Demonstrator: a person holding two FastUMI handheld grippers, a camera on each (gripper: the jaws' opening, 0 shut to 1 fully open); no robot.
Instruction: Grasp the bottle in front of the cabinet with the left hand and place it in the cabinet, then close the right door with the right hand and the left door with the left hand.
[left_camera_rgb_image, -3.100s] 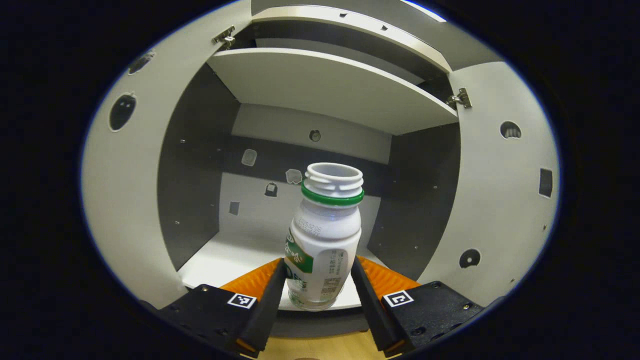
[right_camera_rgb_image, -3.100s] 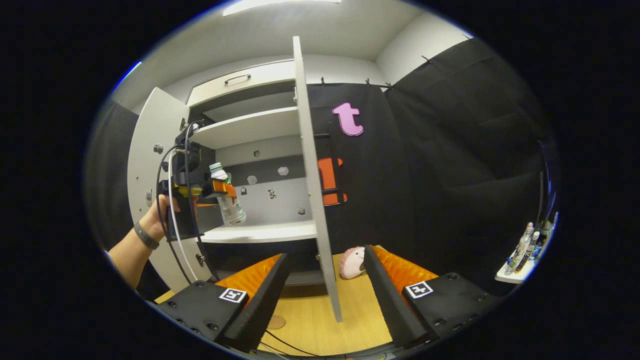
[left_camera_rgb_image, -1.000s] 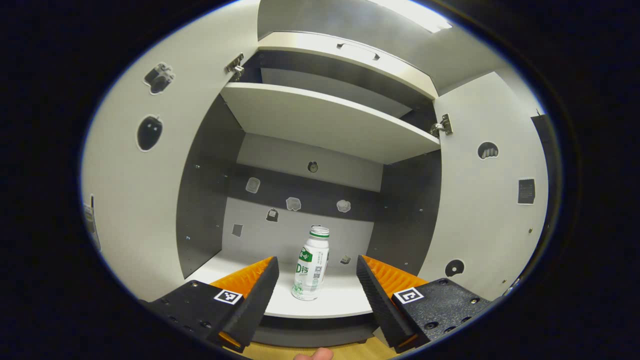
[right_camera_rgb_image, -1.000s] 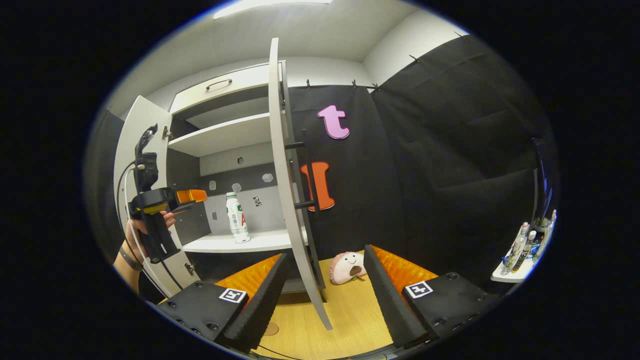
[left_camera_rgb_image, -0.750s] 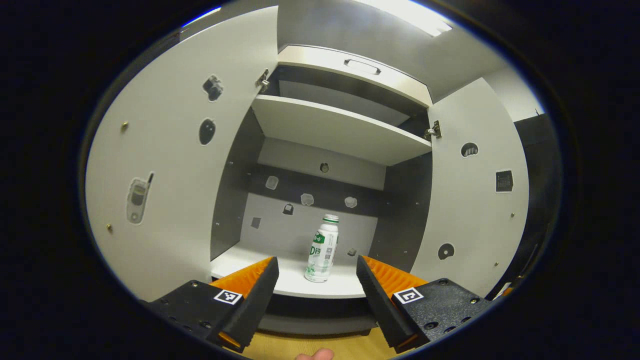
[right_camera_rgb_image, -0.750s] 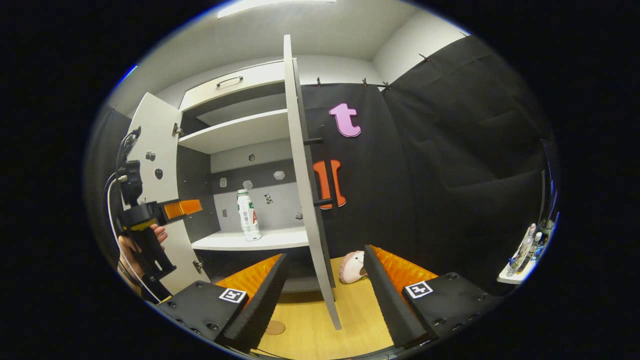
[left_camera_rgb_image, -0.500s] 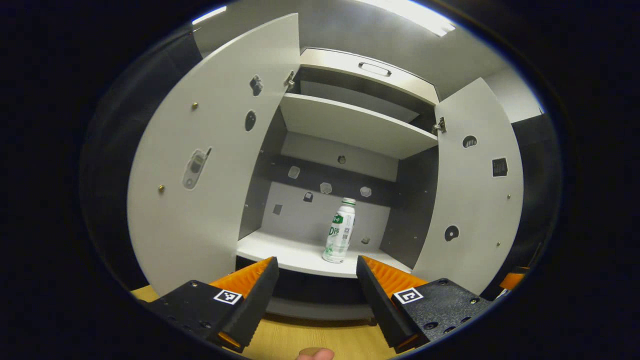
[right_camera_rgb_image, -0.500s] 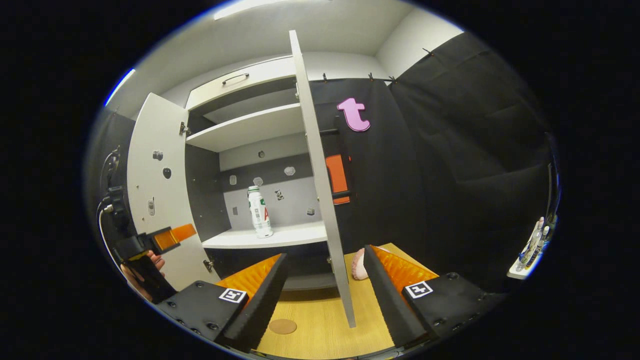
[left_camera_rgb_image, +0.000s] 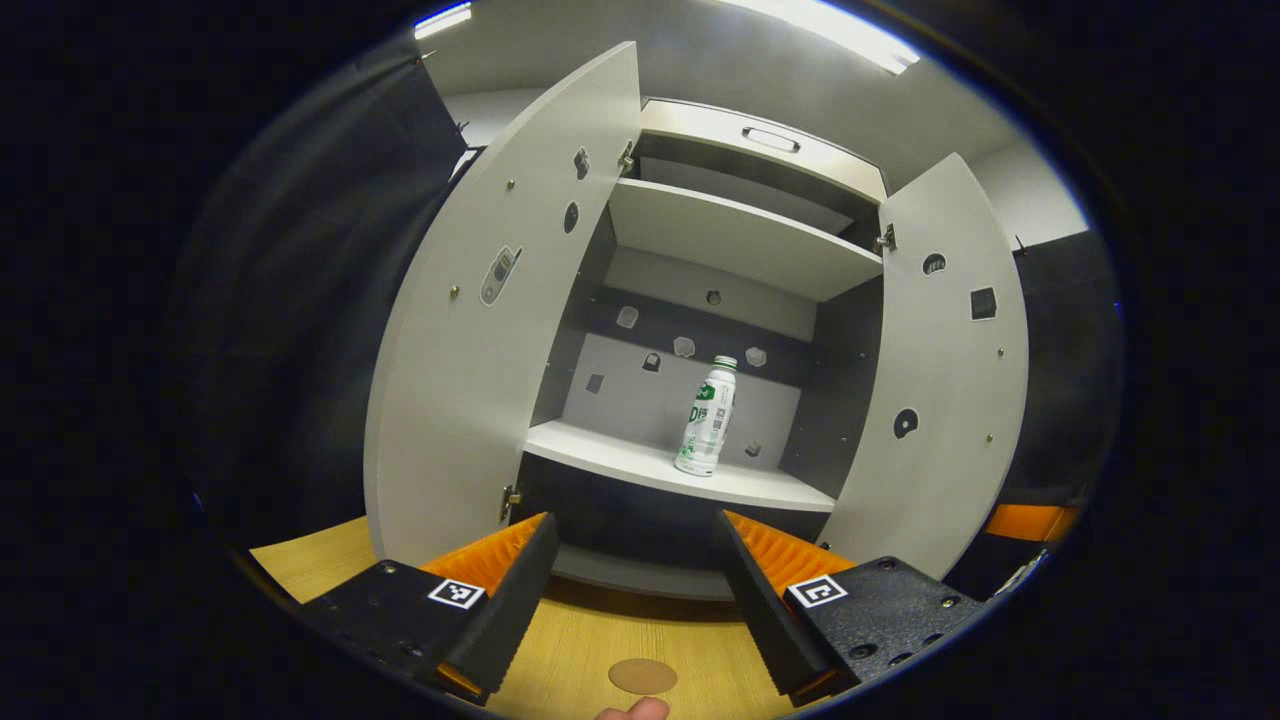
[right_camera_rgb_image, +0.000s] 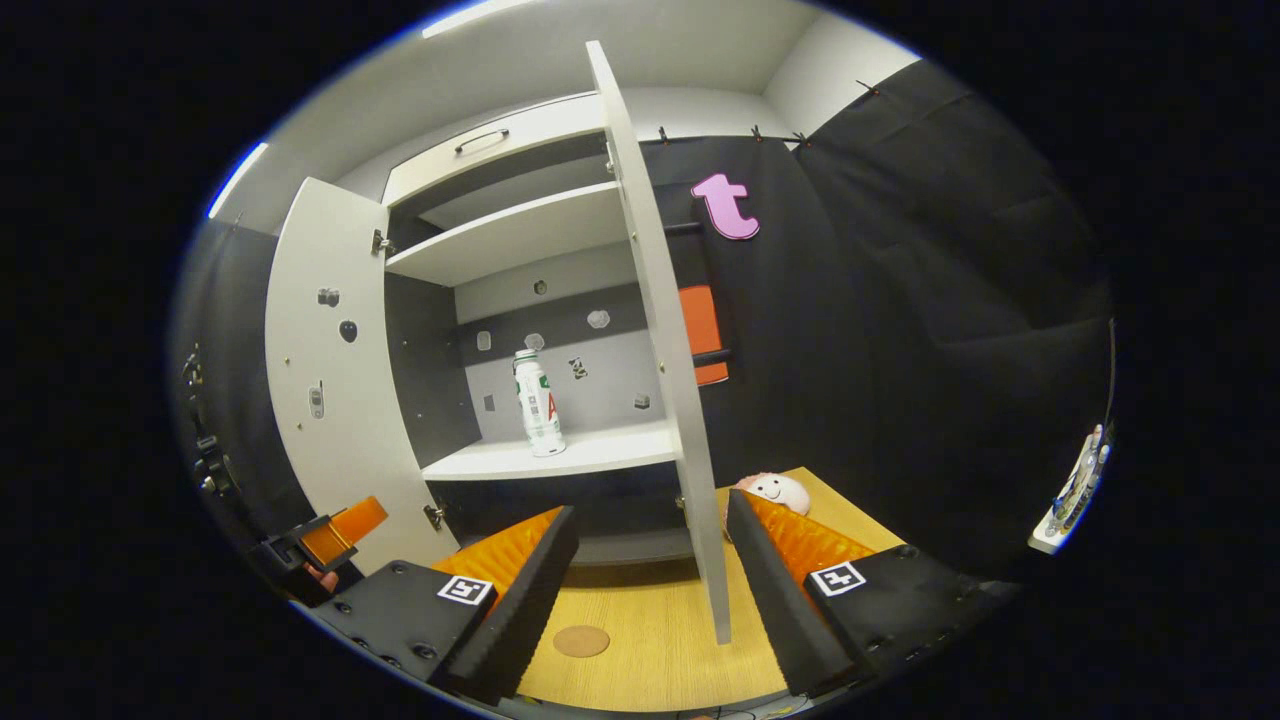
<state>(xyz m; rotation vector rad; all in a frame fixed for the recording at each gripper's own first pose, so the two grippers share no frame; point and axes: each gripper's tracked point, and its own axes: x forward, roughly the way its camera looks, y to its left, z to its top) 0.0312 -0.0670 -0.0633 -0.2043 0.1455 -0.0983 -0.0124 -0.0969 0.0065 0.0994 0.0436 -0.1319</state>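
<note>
The white plastic bottle with a green label (left_camera_rgb_image: 707, 418) is standing upright on the pale lower shelf (left_camera_rgb_image: 640, 466) of the grey cabinet, well ahead of the left tongs (left_camera_rgb_image: 634, 565), which are gaping released and empty. The right tongs (right_camera_rgb_image: 652, 560) are likewise spread apart, holding nothing, with the edge of the grey right door (right_camera_rgb_image: 672, 372) sitting just ahead between their tips. Swinging that door hard is likely risking a jolt toppling the bottle. The grey left door (left_camera_rgb_image: 485, 330) is standing wide open.
</note>
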